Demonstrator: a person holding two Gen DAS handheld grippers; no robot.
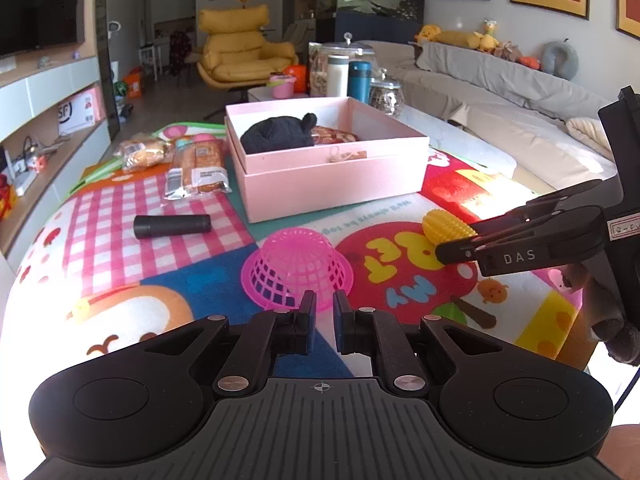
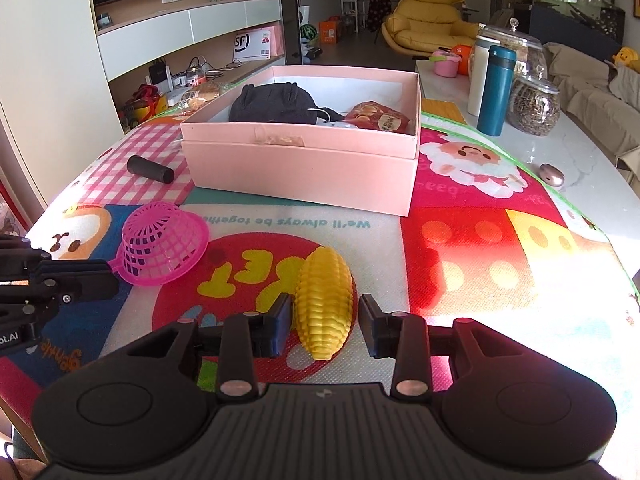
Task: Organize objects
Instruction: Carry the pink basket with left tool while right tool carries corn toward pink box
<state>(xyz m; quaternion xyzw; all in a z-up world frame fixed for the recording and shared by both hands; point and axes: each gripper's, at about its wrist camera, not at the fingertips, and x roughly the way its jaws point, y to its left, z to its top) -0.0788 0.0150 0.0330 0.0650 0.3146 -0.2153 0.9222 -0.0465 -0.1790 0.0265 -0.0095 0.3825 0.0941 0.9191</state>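
A yellow toy corn cob (image 2: 325,300) lies on the colourful mat, between the open fingers of my right gripper (image 2: 325,318); the left pad is close to it, the right pad stands apart. The corn also shows in the left wrist view (image 1: 446,226). An upturned pink mesh basket (image 1: 298,266) sits just ahead of my left gripper (image 1: 323,308), whose fingers stand slightly apart and hold nothing. The basket also shows in the right wrist view (image 2: 162,244). A pink box (image 1: 332,168) holds a black plush and a snack bag (image 2: 378,116).
A black cylinder (image 1: 172,226) lies on the checked part of the mat. Wrapped bread packs (image 1: 198,168) lie left of the box. A teal flask (image 2: 496,90), a white flask and glass jars (image 2: 534,106) stand behind it. A small oval case (image 2: 551,175) lies at right.
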